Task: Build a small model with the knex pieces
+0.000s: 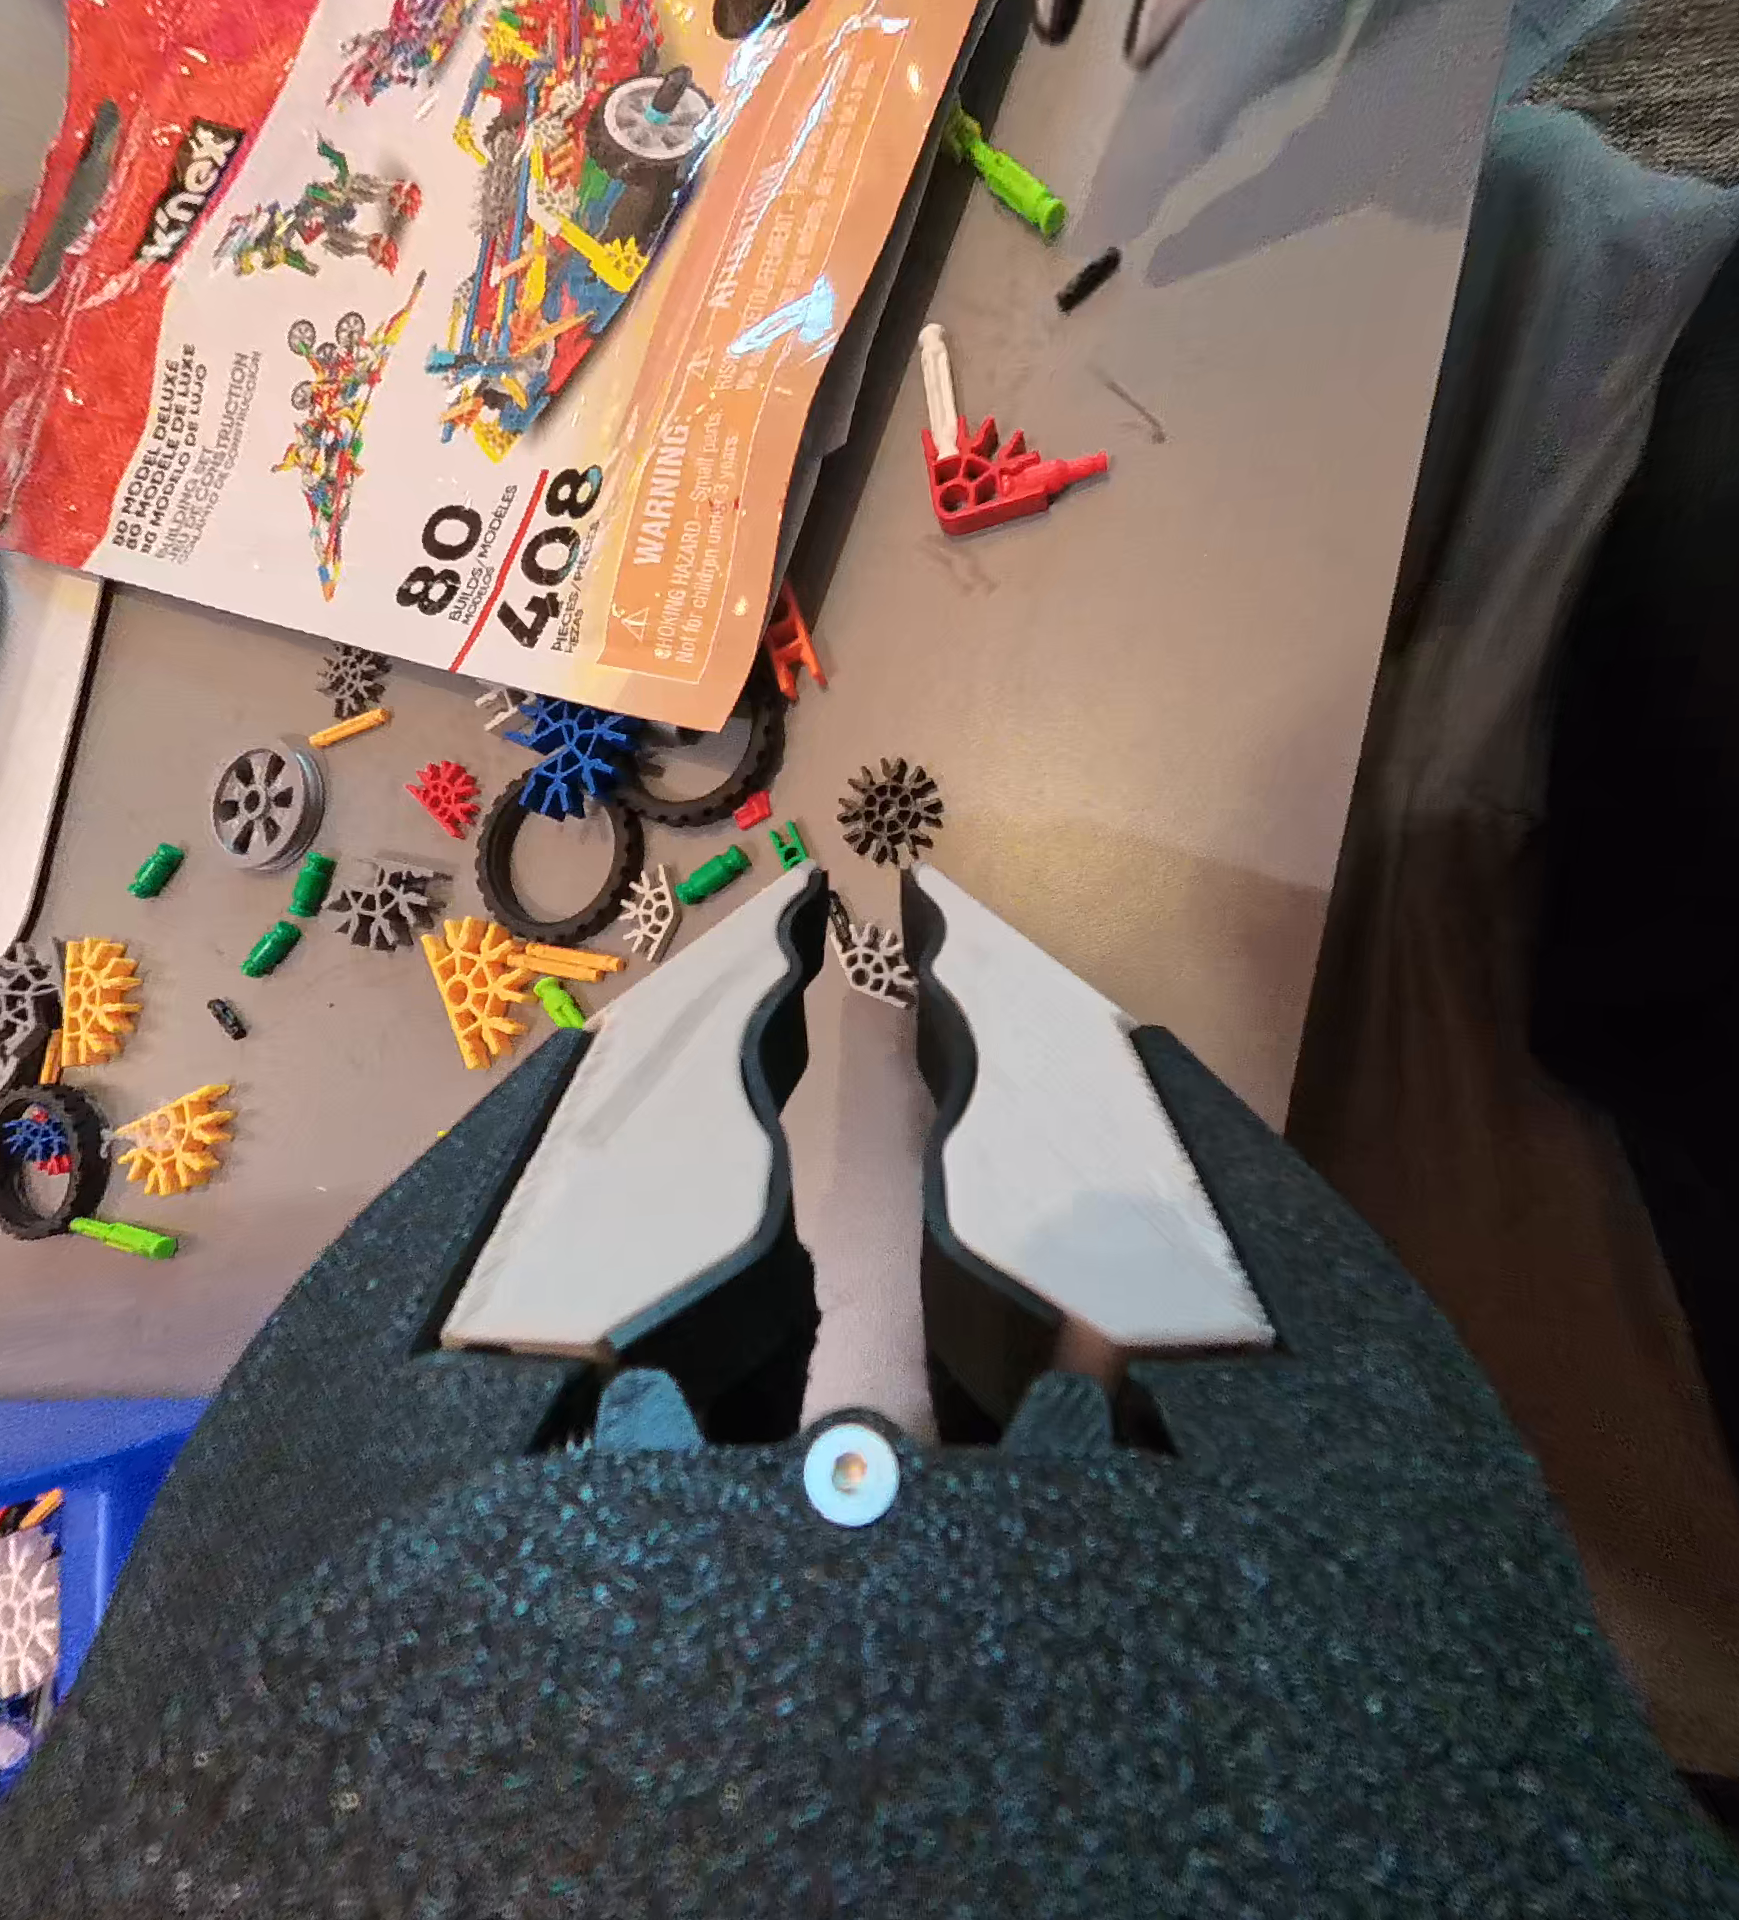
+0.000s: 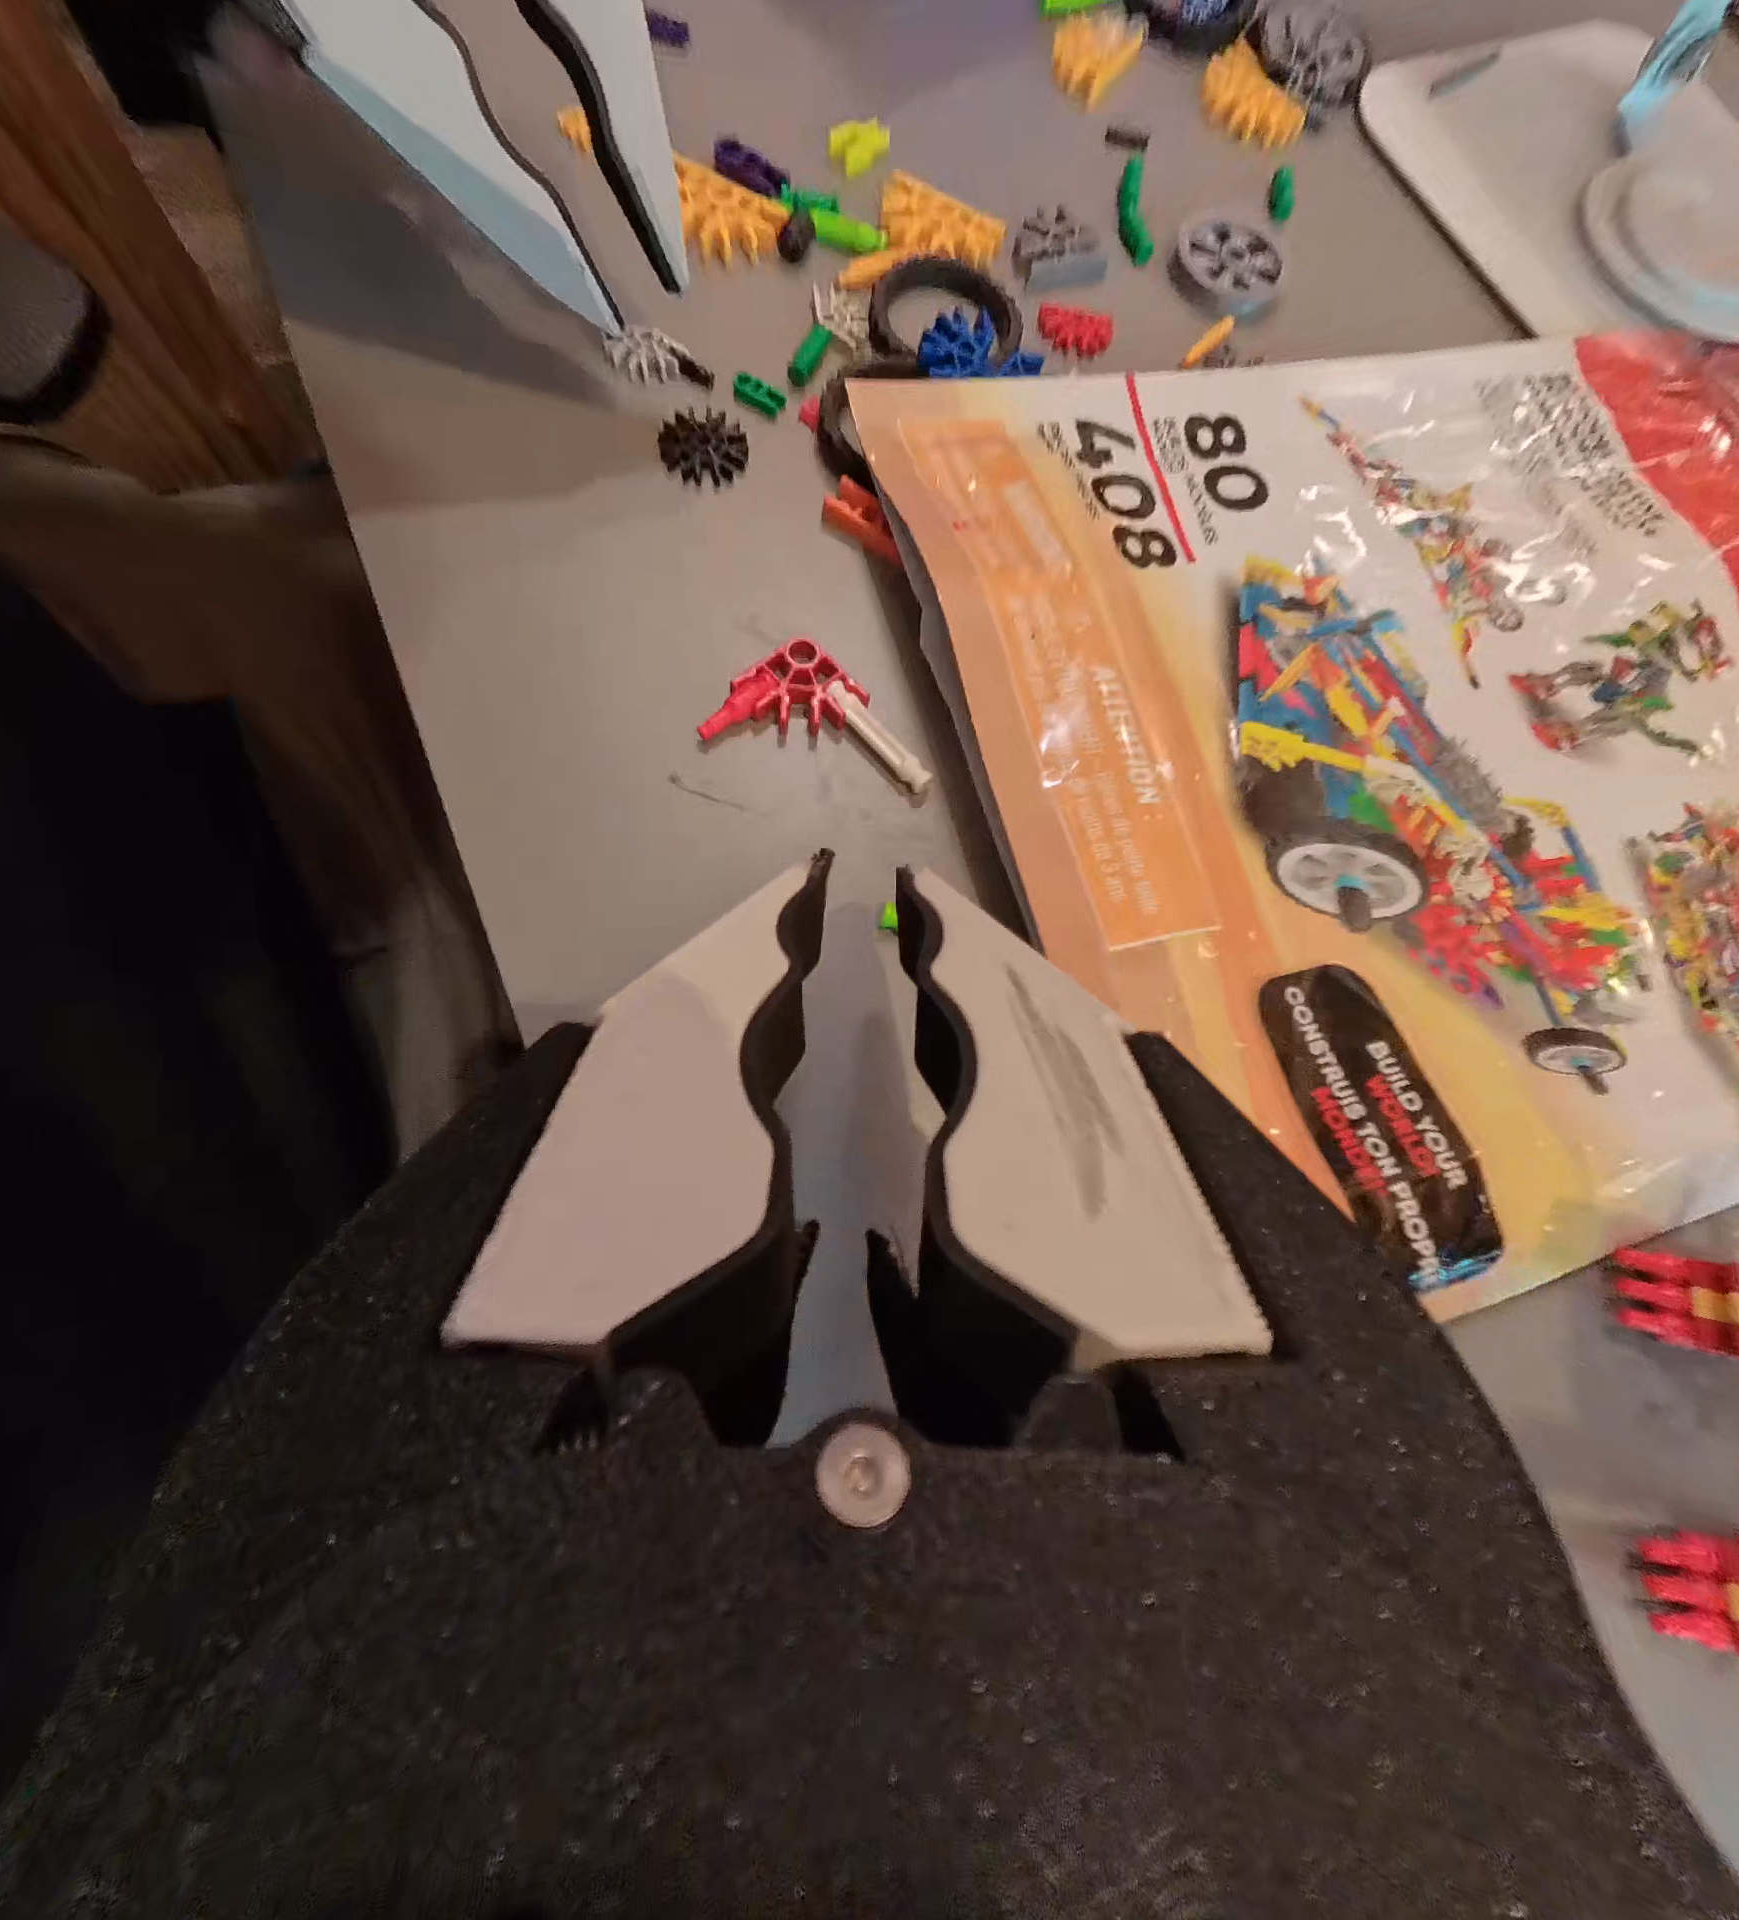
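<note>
A grey connector (image 1: 873, 964) lies between the slightly parted left gripper (image 1: 860, 883), black connector (image 1: 889, 810) just beyond; right gripper (image 2: 860, 873) slightly parted, empty.

speckled black gripper (image 1: 860, 883) bodies, grey wavy-edged fingers (image 2: 636, 1091), silver screw (image 2: 862, 1475).

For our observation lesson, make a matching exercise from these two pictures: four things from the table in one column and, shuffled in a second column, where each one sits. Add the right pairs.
Things
1. grey snowflake connector
2. black round connector
3. red connector with a white rod
4. blue bin

Places
A. on open table beside the printed bag
B. at the lower left corner of the left wrist view
C. between the fingers of the left gripper
D. just beyond the left gripper's fingertips

Pairs: 1-C, 2-D, 3-A, 4-B
</note>
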### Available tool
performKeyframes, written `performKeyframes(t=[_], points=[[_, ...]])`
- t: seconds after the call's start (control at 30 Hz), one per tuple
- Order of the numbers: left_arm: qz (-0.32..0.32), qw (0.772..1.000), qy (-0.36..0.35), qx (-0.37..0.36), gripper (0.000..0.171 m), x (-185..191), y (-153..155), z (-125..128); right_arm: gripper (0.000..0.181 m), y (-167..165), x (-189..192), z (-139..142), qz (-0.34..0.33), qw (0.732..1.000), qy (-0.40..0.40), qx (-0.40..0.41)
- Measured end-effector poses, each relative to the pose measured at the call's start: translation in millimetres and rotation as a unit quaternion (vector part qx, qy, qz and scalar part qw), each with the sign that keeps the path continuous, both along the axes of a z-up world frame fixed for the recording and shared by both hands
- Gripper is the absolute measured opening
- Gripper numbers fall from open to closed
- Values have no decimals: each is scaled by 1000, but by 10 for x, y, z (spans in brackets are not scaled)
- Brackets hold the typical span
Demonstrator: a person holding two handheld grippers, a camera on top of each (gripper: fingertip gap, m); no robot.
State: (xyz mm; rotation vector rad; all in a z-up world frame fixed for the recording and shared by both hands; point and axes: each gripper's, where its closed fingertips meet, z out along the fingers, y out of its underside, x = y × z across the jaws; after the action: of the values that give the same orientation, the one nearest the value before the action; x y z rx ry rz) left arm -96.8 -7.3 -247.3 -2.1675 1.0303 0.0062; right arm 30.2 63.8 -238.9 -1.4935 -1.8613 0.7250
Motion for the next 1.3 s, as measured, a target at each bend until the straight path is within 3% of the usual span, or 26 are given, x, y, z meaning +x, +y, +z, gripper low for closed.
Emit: performKeyframes(t=[0.3,0.6,0.97,1.3], points=[[-1,1000,-5,-21,16,68,4,-98,10,-24,-87,-285,6,999,-45,11],[-13,1000,0,-28,17,62,80,-150,1,1,-113,-284,5,999,-37,8],[-26,999,-5,-30,11,95,92,-194,0,-266,-548,18,92,995,9,21],[-82,996,-10,-36,6,179,71,-189,0,-423,-917,-156,188,981,-18,48]])
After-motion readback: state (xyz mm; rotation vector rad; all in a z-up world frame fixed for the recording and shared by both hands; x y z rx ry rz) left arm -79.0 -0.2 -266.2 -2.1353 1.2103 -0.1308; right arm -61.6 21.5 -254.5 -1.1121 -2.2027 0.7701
